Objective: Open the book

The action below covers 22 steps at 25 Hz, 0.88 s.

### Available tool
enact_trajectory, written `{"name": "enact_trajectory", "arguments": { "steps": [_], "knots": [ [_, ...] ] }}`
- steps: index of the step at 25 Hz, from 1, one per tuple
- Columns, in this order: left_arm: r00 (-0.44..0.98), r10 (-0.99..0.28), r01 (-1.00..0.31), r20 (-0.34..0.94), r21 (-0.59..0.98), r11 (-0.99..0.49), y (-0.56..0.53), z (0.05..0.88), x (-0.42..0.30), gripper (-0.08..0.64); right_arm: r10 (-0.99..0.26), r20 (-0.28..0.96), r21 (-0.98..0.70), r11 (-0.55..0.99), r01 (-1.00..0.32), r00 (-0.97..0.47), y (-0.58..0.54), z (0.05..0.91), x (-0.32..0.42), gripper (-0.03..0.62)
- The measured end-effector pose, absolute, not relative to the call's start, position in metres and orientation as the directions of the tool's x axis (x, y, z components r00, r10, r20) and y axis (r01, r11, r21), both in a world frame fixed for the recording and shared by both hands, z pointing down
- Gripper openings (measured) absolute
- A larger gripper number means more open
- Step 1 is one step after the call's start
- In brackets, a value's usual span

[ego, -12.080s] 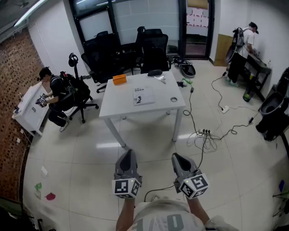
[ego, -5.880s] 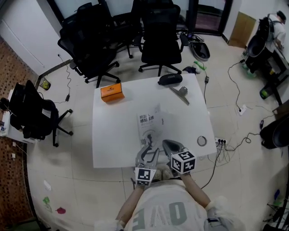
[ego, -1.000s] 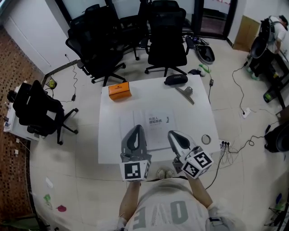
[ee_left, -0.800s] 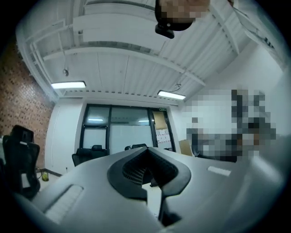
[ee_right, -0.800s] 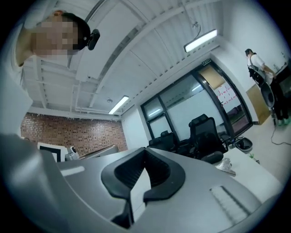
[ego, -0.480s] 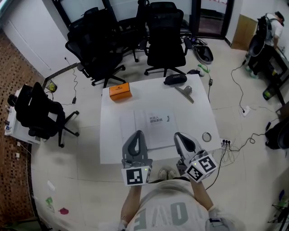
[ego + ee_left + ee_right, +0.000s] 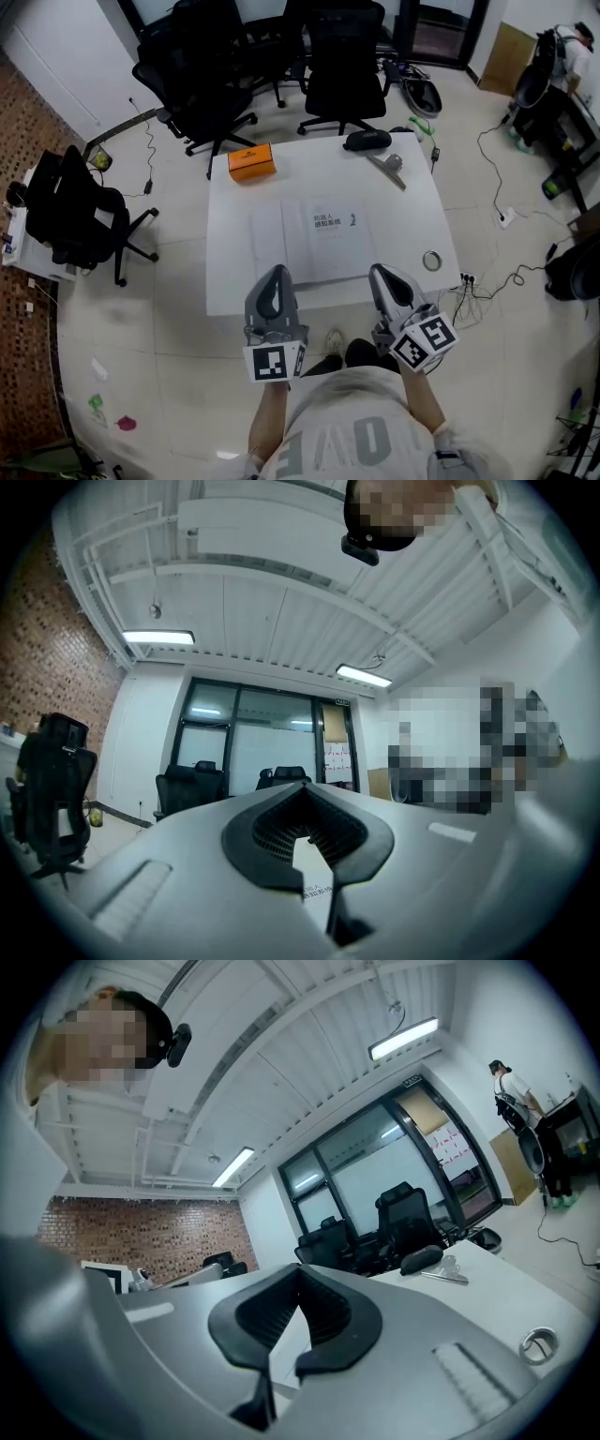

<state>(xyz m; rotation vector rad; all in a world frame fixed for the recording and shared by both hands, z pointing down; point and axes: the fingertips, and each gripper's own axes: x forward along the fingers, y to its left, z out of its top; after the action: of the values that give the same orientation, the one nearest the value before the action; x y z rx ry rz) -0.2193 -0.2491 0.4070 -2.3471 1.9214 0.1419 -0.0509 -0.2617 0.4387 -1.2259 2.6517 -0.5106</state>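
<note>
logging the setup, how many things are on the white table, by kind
book: 1
orange box: 1
black case: 1
silver clip: 1
small ring: 1
total: 5

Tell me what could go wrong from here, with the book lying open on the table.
The book lies open with nothing holding it, so its cover may fall shut. The left tool and right tool, both shut, hang at the near edge of the table; a forward push could shove the book.
</note>
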Motion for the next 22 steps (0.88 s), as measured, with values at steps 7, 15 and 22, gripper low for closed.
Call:
{"name": "enact_trajectory", "arguments": {
  "steps": [7,15,22],
  "knots": [
    [0.166,-0.977,-0.986,-0.137,-0.04,-0.162,-0.208,0.399,-0.219,0.012,-0.757,-0.031,-0.372,0.615,-0.695,-0.653,-0.212,0.437,-0.04,0.003],
    [0.156,-0.974,-0.988,-0.166,-0.026,-0.153,-0.095,0.398,-0.146,0.012,-0.783,-0.038,-0.379,0.586,-0.717,-0.62,-0.09,0.455,0.048,0.003],
    [0.114,-0.973,-0.992,-0.201,0.021,-0.121,0.074,0.414,-0.07,0.012,-0.758,-0.048,-0.331,0.627,-0.706,-0.651,0.073,0.468,0.124,0.003]
  ]
}}
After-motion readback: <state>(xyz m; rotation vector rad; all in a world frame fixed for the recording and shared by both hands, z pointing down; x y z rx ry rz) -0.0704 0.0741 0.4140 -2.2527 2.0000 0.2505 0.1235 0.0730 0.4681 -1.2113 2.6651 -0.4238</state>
